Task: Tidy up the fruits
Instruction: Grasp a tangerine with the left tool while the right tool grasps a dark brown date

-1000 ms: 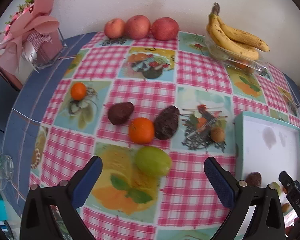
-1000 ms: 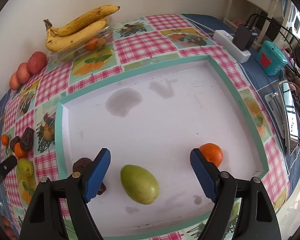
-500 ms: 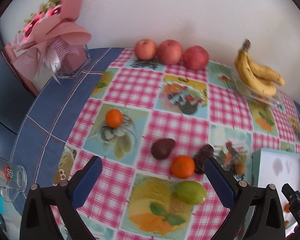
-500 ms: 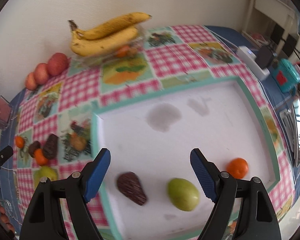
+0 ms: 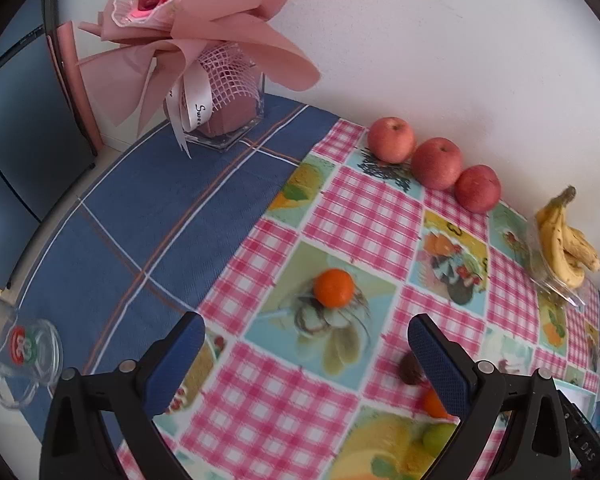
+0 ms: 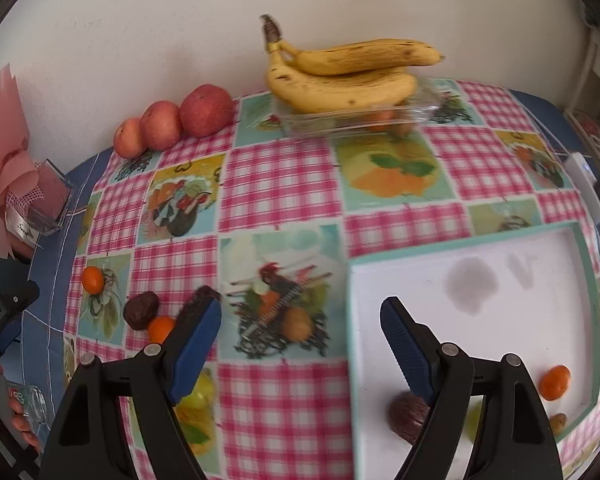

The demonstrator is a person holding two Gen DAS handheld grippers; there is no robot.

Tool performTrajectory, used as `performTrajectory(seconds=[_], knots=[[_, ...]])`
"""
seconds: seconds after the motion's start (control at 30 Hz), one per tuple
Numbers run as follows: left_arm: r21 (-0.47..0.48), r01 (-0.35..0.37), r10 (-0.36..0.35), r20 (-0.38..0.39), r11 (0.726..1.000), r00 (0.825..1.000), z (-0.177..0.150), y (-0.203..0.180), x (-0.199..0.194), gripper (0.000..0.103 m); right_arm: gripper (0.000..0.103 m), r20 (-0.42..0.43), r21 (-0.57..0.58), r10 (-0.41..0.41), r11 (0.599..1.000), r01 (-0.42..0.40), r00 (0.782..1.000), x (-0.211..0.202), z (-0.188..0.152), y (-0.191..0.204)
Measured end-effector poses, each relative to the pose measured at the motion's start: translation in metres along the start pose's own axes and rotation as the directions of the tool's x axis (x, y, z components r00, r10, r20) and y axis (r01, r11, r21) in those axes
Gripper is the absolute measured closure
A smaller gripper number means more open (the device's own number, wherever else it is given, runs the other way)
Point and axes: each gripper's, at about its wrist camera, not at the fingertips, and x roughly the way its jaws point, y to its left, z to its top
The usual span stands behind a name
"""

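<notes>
We are swinging the left gripper away from the fruit cluster, its fingers wide and empty, and it is now framing the lone tangerine out on the checked cloth. The right gripper, equally wide with nothing between its fingers, is pulling back off the white tray, where a dark fruit, a small orange and a green fruit are already lying. We are judging the stray tangerine to be our next pick, with several fruits still waiting on the cloth
</notes>
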Motion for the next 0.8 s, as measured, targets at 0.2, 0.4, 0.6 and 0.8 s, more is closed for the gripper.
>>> performTrajectory(seconds=[0.2,0.4,0.6,0.8], knots=[[0.007,-0.006,0.006,-0.073,1.0,0.997,0.012,0.008,0.044,0.0,0.021,-0.048,-0.037,0.043,0.998,-0.045,0.998,0.027,0.007,0.032],[0.009,0.07,-0.068,-0.15,0.998,0.986,0.011,-0.001,0.081,0.003,0.021,-0.121,-0.022,0.093,0.995,-0.097,0.988,0.059,-0.003,0.049],[0.005,0.092,-0.09,-0.167,0.996,0.982,0.017,-0.005,0.099,0.021,0.03,-0.152,-0.028,0.127,0.991,-0.133,0.98,0.073,-0.009,0.064],[0.005,0.107,-0.104,-0.165,0.994,0.981,0.021,-0.006,0.105,0.034,0.042,-0.16,-0.023,0.147,0.988,-0.153,0.976,0.08,-0.012,0.067]])
